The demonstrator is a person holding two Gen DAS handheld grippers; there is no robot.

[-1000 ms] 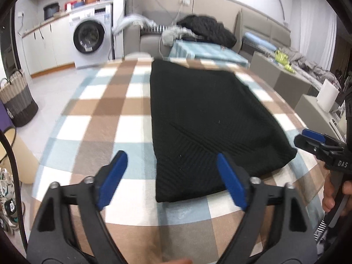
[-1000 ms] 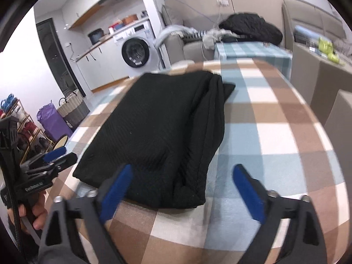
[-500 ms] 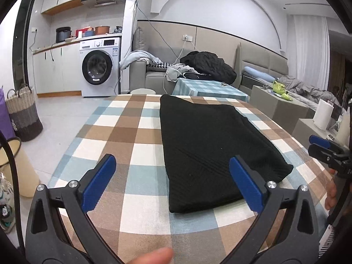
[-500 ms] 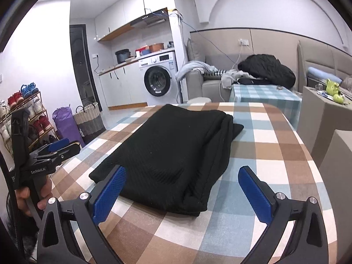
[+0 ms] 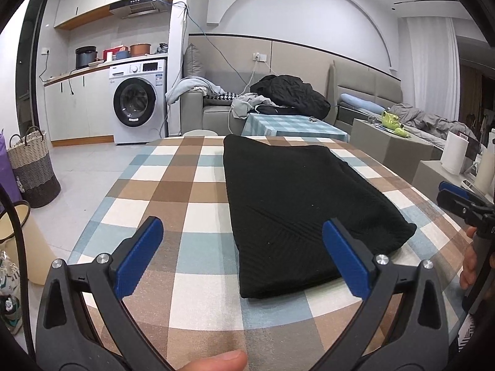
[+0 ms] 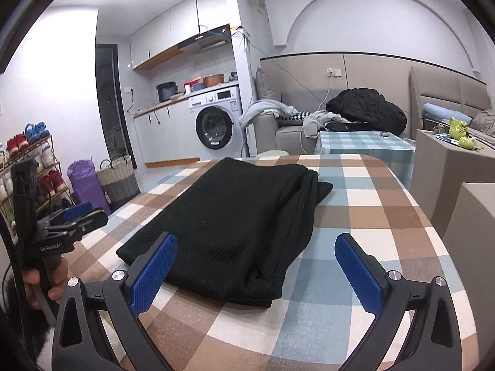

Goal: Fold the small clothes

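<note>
Both cameras are now tilting up from the cloth since a second ago — more wall and ceiling are showing, and the black garment [image 5: 297,204] is sitting lower and farther off in each view. On the left, the left claw [image 5: 244,259] is standing released, its blue pads [image 5: 139,259] spread wider than before, with nothing between them but checked table [image 5: 173,185]; only the garment's near left corner is lying in the gap, untouched. Moving right, the garment is resting flat on the table, folded into a long slab, layered folds stacking along its right edge [image 6: 297,216]. Its long axis is running away from the person toward the sofa [image 5: 213,108], the narrow near end pointing back at the claws. Farther right, the right claw [image 6: 256,269] is likewise hanging open and empty, clear of the fabric. My reading — the lengthwise fold is looking finished and both hands are backing off to regrip; a crosswise fold, near end carried to the far end, is probably what is remaining.
</note>
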